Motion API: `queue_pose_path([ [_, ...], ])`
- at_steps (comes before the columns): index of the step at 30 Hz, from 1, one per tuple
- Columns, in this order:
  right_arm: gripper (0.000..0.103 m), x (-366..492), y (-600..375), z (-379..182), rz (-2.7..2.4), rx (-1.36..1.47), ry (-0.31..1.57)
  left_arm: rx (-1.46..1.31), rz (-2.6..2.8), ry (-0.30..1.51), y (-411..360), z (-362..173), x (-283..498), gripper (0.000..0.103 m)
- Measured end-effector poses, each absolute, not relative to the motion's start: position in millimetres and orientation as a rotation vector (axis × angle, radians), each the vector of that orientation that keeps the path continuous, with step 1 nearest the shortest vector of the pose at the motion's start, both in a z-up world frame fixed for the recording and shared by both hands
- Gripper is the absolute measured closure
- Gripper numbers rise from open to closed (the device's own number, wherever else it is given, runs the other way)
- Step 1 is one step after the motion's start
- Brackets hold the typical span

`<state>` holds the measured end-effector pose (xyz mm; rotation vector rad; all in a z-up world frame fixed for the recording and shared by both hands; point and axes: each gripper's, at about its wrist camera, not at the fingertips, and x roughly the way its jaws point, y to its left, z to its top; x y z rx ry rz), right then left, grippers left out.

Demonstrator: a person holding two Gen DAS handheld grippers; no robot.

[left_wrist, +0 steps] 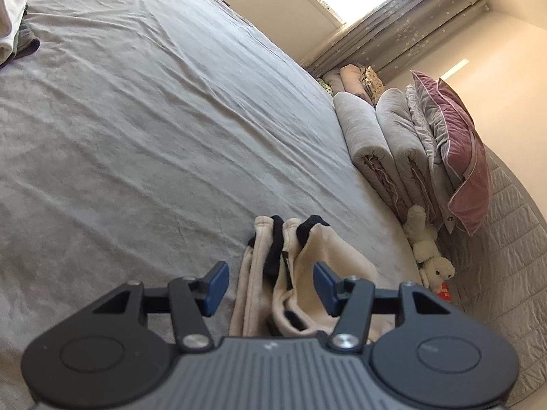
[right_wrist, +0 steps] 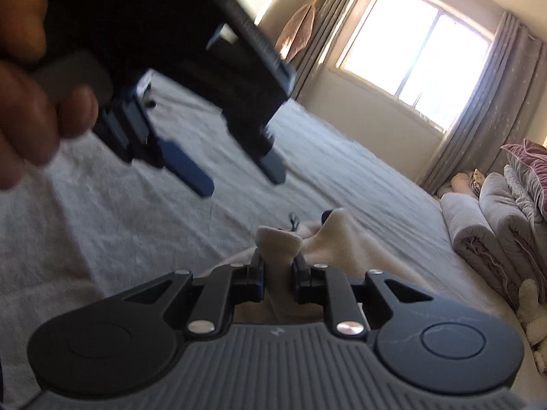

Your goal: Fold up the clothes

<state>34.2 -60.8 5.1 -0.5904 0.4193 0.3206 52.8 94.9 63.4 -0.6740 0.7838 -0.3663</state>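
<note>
We've got the R gripper [right_wrist: 277, 275] clamped on a bunched edge of the beige garment [left_wrist: 309, 273] on the near bed [left_wrist: 136, 119], L gripper [left_wrist: 270, 285] wide open w/ nothing held, hovering over it, prob mid-fold; next, L needs a matching edge.

Grey bed [left_wrist: 136, 109], sunlit window [right_wrist: 417, 65], curtains [right_wrist: 495, 109]

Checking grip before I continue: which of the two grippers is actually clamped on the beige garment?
The right gripper: its fingers pinch a fold of the beige garment. The left gripper is open above the cloth, holding nothing.
</note>
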Motion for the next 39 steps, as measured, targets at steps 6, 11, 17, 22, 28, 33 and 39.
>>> queue_pose_path([
  [6, 0.083, 36.5, -61.4, 6.9, 0.398, -0.562, 0.379, -0.63, -0.378, 0.789, 91.1, 64.4, 55.1, 0.045],
  [11, 0.043, 37.2, -80.2, 23.6, 0.489, -0.568, 0.434, -0.576, -0.387, 0.795, 82.4, 64.5, 55.6, 0.042],
  [17, 0.032, 26.8, -138.7, 85.2, 0.623, -0.328, 0.443, -0.51, -0.409, 0.775, 67.8, 68.7, 55.3, 0.042],
  [22, 0.05, 51.2, -202.0, 108.1, 0.468, -0.076, 0.498, -0.47, -0.435, 0.76, 52.1, 71.1, 59.3, 0.042],
  [28, 0.08, 68.6, -218.4, 69.2, 0.364, 0.047, 0.678, -0.397, -0.447, 0.784, 25.3, 63.0, 68.1, 0.041],
  [33, 0.078, 54.9, -203.8, 56.5, 0.362, -0.012, 0.677, -0.326, -0.449, 0.782, 4.5, 57.2, 75.8, 0.038],
  [39, 0.078, 46.9, -194.4, 41.2, 0.364, -0.105, 0.665, -0.226, -0.378, 0.725, -7.9, 58.0, 81.7, 0.035],
])
